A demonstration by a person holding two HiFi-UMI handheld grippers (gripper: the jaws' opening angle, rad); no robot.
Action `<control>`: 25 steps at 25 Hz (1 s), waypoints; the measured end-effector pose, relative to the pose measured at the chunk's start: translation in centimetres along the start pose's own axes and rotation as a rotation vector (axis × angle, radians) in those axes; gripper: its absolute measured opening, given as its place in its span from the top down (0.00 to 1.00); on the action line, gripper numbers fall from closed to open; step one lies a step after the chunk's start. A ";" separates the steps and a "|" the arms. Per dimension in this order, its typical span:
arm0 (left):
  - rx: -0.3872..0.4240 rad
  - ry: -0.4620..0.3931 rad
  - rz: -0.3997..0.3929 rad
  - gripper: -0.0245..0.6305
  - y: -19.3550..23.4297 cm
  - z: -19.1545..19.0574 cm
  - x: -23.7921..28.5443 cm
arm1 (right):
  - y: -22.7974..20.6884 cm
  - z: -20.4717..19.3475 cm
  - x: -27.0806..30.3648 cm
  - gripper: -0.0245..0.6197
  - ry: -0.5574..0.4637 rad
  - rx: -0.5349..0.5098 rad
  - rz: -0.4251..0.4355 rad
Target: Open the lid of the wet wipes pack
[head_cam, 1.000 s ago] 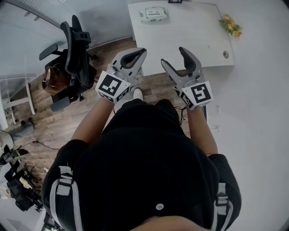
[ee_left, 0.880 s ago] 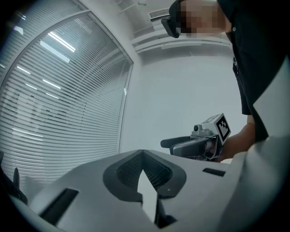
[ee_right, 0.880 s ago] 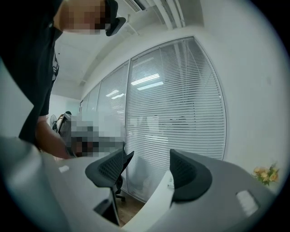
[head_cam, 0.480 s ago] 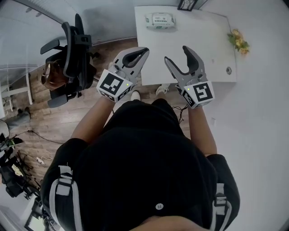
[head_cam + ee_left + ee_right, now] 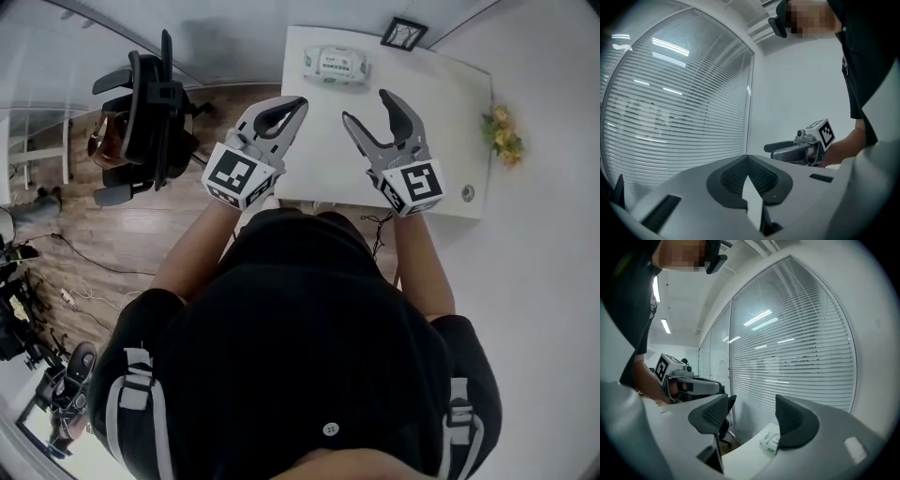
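The wet wipes pack (image 5: 336, 64) is white with green print and lies flat at the far edge of the white table (image 5: 441, 103). Both grippers hang in the air on the near side of the table, well short of the pack. My left gripper (image 5: 286, 108) is shut, its tips meeting with nothing between them. Beside it, my right gripper (image 5: 367, 108) stands open and empty. The right gripper view shows the pack (image 5: 769, 441) far ahead, low between the spread jaws of the right gripper (image 5: 750, 411). The left gripper view shows its own shut left gripper (image 5: 748, 161) and the blinds.
A black office chair (image 5: 145, 112) stands on the wooden floor left of the table. A small framed picture (image 5: 405, 34) sits at the table's far edge and a bunch of flowers (image 5: 502, 131) at its right edge. A glass wall with blinds (image 5: 797, 348) runs behind.
The table and the wipes pack have slid lower and nearer in the head view as the person stepped toward them. Both grippers keep the same pose, left shut and right open.
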State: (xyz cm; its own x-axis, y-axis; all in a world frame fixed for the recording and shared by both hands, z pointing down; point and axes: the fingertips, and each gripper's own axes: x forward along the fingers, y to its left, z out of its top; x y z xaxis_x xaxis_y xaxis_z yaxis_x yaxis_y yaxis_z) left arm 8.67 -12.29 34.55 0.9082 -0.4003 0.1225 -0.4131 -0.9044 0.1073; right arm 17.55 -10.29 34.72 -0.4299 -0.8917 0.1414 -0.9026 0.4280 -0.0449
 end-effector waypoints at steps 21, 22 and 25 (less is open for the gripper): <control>-0.082 0.197 0.199 0.95 6.9 -9.2 12.9 | -12.6 -11.1 10.1 0.49 0.229 -0.054 0.173; -0.087 0.207 0.200 0.95 7.4 -10.0 13.1 | -12.8 -11.9 10.7 0.49 0.247 -0.060 0.175; -0.109 0.240 0.202 0.95 9.3 -12.7 13.8 | -13.2 -14.6 12.4 0.49 0.316 -0.093 0.186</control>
State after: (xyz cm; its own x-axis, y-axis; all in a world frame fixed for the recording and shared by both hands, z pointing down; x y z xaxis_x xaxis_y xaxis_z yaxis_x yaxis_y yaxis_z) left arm 16.48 -24.28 49.74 0.7705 -0.5118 0.3800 -0.5999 -0.7838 0.1607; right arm 24.43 -24.80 51.53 -0.5458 -0.7141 0.4383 -0.7975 0.6032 -0.0105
